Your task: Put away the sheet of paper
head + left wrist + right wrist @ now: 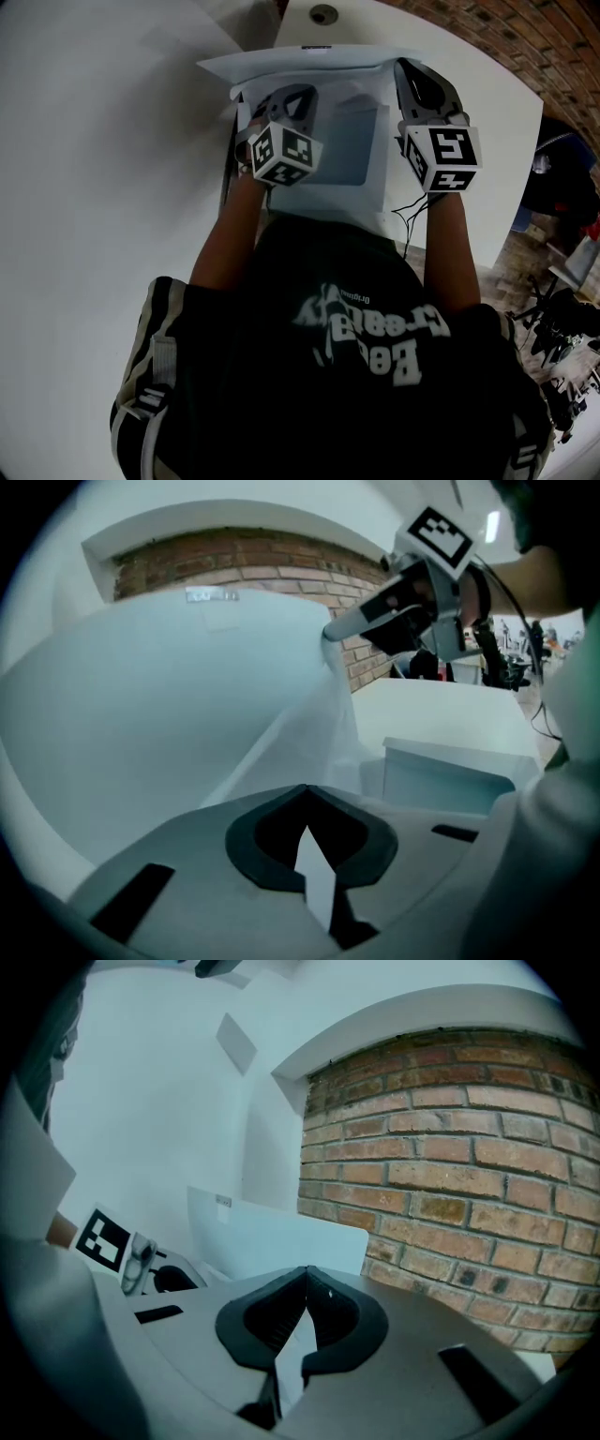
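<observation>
Left gripper (305, 794): we read its jaws closed on the sheet of paper (169, 696); a white strip shows between them.
Right gripper (305, 1274): jaws closed, pinching another edge of the sheet.
Sheet position: held curved between both grippers, above the white box (450, 775) on the table (94, 187).
Background: brick wall (450, 1147).

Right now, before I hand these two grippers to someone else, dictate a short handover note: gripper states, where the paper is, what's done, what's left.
Left gripper: shut on one side of the sheet of paper.
Right gripper: shut on its far side.
Sheet: held up between both grippers, bowed, above the white table. An open white tray stands on the table just past it.
Done: paper picked up, two-handed.
Left: lower it into place, probably the tray, then release both.
</observation>
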{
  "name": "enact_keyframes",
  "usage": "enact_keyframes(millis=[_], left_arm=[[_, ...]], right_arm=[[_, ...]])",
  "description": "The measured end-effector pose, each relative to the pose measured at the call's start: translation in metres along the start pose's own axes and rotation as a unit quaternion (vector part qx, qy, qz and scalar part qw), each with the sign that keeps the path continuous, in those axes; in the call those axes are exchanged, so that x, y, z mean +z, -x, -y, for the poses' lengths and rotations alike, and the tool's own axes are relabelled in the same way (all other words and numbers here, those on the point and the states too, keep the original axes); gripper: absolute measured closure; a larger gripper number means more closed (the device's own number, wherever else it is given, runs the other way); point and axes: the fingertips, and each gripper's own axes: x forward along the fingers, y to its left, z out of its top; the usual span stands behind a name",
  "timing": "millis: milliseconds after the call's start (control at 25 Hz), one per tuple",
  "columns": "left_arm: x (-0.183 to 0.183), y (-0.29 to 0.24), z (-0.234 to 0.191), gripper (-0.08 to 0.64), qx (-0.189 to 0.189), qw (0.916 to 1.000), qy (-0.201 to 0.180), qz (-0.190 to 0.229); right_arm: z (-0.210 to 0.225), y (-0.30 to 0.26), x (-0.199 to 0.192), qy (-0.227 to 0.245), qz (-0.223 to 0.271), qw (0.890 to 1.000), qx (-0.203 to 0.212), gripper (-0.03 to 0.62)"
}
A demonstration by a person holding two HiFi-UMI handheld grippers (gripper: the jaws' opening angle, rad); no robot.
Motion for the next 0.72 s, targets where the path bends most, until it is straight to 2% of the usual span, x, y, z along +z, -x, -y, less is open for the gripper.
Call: enact_keyframes(millis=[200,480,720], left_arm=[[-0.025,-0.034,0.006,0.557,-0.018,0.9987,0.024,-0.040],[-0.049,-0.063,0.016,0.558,-0.040,0.9957,0.028,-0.079],[-0.055,-0.073,0.024,0.558,-0.055,0.9941,0.035,-0.087]], right_arm=[[-0.001,-0.001,-0.001,0.003,-0.003,1.000,0.001,0.598],[0.000,-0.002,-0.003,0.005,-0.007,1.000,-0.002,0.598],[-0.001,-0.003,-0.010,0.006,-0.026,1.000,-0.003,0.598]])
